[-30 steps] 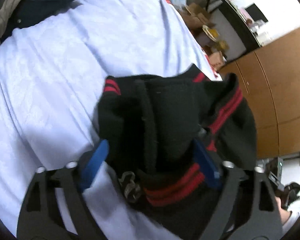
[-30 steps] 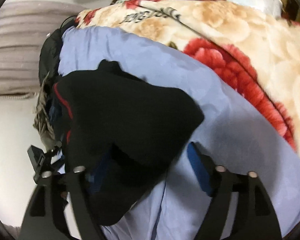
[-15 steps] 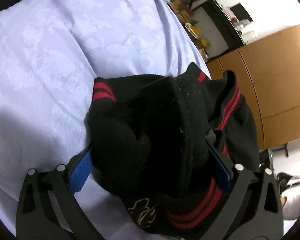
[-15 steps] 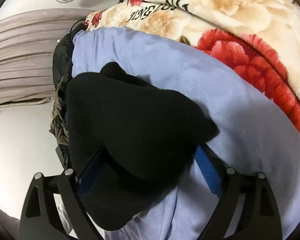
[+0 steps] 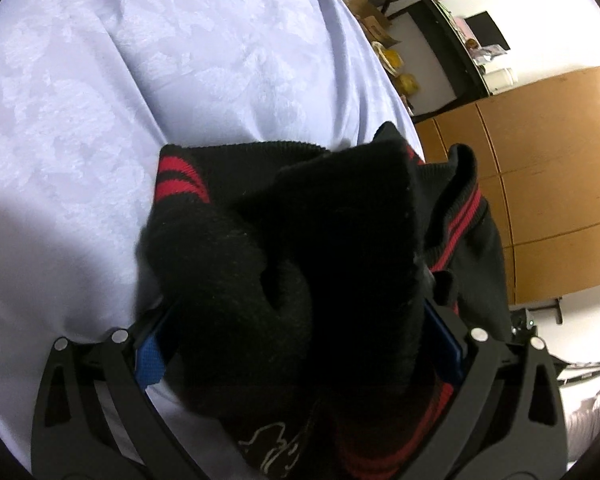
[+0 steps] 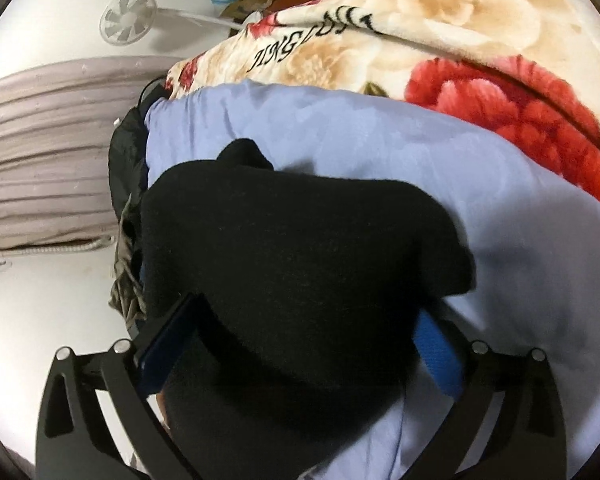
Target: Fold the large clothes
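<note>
A black knitted garment with red stripes (image 5: 340,220) lies bunched on the pale lilac bedsheet (image 5: 140,80). My left gripper (image 5: 300,344) stands wide around a thick fold of it. The blue pads (image 5: 150,354) sit at the fold's sides and do not squeeze it. In the right wrist view the same garment shows as a plain black mound (image 6: 300,240) on the sheet (image 6: 380,132). My right gripper (image 6: 300,348) straddles the mound. Its jaws are opening, and the right pad (image 6: 436,352) stands just off the cloth.
A floral red and cream blanket (image 6: 460,40) lies beyond the sheet. Dark clothes (image 6: 126,168) are heaped at the bed's left edge, with a grey curtain (image 6: 40,140) and a fan (image 6: 128,18) behind. A wooden wardrobe (image 5: 540,180) and a cluttered desk (image 5: 440,12) stand past the bed.
Both grippers have sunk toward the bed and their jaws have spread wider. The black garment has settled onto the sheet between them.
</note>
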Available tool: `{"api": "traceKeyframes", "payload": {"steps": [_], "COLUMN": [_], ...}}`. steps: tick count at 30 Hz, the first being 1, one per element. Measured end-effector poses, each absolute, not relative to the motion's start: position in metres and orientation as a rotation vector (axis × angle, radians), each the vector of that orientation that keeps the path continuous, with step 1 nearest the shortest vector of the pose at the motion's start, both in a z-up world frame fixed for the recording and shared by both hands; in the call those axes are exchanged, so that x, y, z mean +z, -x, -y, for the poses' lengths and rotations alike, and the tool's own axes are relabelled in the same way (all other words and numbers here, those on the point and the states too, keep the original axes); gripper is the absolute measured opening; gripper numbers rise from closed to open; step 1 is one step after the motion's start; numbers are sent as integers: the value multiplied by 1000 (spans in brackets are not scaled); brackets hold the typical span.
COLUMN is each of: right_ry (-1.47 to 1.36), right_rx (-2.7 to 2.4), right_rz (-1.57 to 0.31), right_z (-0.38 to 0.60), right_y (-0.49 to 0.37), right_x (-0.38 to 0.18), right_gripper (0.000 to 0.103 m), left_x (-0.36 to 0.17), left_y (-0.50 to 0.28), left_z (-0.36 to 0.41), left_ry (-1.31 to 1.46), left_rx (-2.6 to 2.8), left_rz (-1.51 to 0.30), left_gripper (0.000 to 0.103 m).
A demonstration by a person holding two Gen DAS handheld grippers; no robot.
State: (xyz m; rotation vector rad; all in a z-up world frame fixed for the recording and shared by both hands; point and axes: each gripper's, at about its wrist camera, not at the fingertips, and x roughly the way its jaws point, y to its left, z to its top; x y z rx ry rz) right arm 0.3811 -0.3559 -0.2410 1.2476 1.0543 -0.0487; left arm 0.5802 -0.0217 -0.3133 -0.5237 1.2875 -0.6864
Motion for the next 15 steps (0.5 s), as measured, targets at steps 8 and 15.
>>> {"api": "traceKeyframes", "payload": {"steps": [8, 15], "right_ry": [-1215, -1198], "right_rx": [-63, -140], "right_rz": [-1076, -1051], "right_z": [345, 346], "right_y": [-387, -383], "right_x": [-208, -233], "right_gripper": [99, 99], "left_x": [-309, -310], "left_y": [-578, -580], "left_z": [16, 24], "left_ry": [565, 568], "left_rx": [-694, -663], "left_rz": [-1301, -1325], "left_gripper": [98, 98]}}
